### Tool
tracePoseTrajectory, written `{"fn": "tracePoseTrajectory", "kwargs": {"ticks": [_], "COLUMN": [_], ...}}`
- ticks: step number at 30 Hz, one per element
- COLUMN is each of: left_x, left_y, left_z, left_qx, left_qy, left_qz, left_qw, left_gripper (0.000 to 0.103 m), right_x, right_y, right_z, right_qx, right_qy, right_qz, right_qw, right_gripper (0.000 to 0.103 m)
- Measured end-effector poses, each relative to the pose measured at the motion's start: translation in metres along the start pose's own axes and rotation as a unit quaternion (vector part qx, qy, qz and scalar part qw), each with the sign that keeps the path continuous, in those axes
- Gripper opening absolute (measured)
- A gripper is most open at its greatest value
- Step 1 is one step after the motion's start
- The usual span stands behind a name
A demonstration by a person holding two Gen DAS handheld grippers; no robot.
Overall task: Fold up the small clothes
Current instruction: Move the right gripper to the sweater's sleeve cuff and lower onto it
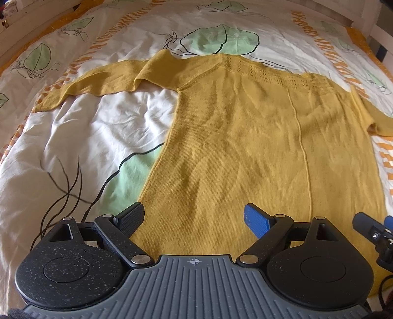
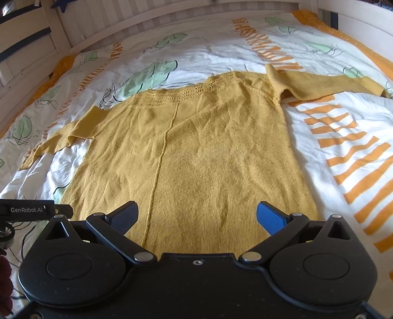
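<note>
A mustard-yellow knitted sweater (image 1: 245,147) lies flat on the bed, neckline at the far end, both sleeves spread out to the sides. It also shows in the right wrist view (image 2: 196,152). My left gripper (image 1: 194,218) is open and empty, over the hem's left part. My right gripper (image 2: 197,216) is open and empty, over the hem's right part. The left sleeve (image 1: 103,81) is creased near the shoulder. The right sleeve (image 2: 326,84) stretches out to the right. The right gripper shows at the right edge of the left wrist view (image 1: 375,230).
The sweater lies on a white duvet (image 2: 331,127) printed with green leaves and orange stripes. A white slatted bed frame (image 2: 147,22) runs along the far side. The left gripper's body (image 2: 29,209) shows at the left edge of the right wrist view.
</note>
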State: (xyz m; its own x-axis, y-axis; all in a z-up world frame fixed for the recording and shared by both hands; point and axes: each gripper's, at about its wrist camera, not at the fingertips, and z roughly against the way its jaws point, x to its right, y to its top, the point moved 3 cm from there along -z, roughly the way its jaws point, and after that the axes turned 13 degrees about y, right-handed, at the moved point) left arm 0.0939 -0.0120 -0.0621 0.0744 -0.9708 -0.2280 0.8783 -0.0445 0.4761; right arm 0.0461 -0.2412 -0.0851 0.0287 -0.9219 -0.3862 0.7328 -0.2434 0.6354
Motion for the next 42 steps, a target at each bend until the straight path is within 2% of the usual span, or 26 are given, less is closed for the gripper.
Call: {"fn": "tracePoseTrajectory", "kwargs": {"ticks": [6,13,22,30,37,41,42], "left_x": [0.006,0.015,0.037,0.053,0.071,0.079,0.079], "left_y": [0.029,0.068,0.112,0.130,0.130,0.120,0.117], "left_z": [-0.012,-0.025,-0.052,-0.080,-0.108,-0.129,-0.130], "left_qx": [0.007,0.032,0.062,0.081,0.094,0.068,0.076], "left_qy": [-0.004,-0.015,-0.027,-0.072,-0.025,-0.024,-0.024], "left_qz": [0.006,0.010,0.018,0.029,-0.010,-0.022,-0.016], "left_qw": [0.9999,0.9993,0.9975,0.9936,0.9952,0.9972,0.9967], "left_gripper": [0.088,0.088,0.088,0.088,0.088,0.089,0.090], "right_x": [0.017,0.046,0.100,0.168,0.261,0.311,0.323], "right_y": [0.021,0.057,0.115,0.176,0.212,0.226,0.230], "right_z": [-0.014,-0.025,-0.028,-0.021,-0.012,0.000,0.004], "right_qx": [-0.013,-0.006,0.011,0.046,0.065,0.077,0.082], "right_qy": [0.016,0.032,0.026,-0.036,-0.117,-0.145,-0.148], "right_qz": [-0.024,-0.047,-0.028,0.001,-0.048,-0.089,-0.100], "right_qw": [0.999,0.998,0.999,0.998,0.990,0.982,0.981], "right_gripper": [0.102,0.102,0.102,0.102,0.102,0.102,0.102]}}
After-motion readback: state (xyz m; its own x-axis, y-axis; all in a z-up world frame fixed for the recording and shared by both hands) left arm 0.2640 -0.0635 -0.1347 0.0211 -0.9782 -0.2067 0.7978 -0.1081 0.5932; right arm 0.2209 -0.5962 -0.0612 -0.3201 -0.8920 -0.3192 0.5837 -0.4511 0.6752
